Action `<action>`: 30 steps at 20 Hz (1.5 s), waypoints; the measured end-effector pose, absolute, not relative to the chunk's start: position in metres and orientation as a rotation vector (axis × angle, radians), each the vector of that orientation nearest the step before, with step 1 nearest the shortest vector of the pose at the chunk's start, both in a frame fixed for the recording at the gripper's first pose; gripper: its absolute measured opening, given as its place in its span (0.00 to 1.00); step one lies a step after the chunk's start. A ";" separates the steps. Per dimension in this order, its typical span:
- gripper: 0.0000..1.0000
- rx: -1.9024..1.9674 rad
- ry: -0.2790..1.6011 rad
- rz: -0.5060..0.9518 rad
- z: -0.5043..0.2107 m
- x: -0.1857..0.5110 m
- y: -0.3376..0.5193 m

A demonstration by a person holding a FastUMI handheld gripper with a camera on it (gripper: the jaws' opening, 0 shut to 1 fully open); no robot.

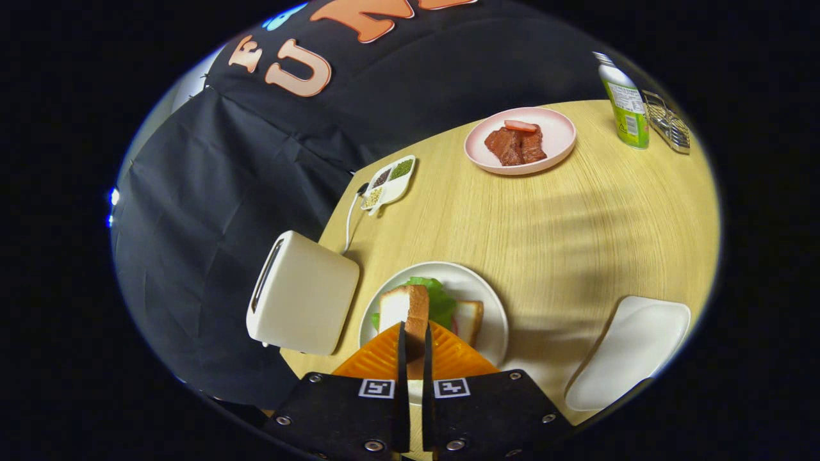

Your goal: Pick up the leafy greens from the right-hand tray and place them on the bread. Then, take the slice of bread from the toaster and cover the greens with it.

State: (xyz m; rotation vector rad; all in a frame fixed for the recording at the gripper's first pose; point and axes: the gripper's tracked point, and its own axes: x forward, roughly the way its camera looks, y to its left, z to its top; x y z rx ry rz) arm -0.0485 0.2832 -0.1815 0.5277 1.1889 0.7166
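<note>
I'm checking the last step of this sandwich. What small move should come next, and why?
Probably lower the bread slice flat onto the greens and then open the fingers. The gripper is shut on the slice edge-up over the white plate, with the greens already lying on the bottom bread.

A light wooden surface (576, 243) with fine grain is seen, crossed by soft shadows. Behind it, a black creased cloth wall (211, 192) is hung, and a pale gap is noticed beside it.
</note>
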 end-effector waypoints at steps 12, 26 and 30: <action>0.36 0.359 1.155 0.665 -0.195 -0.051 0.268; 0.83 0.247 0.602 0.559 -0.071 0.006 0.222; 0.88 0.245 0.411 0.542 -0.020 0.012 0.208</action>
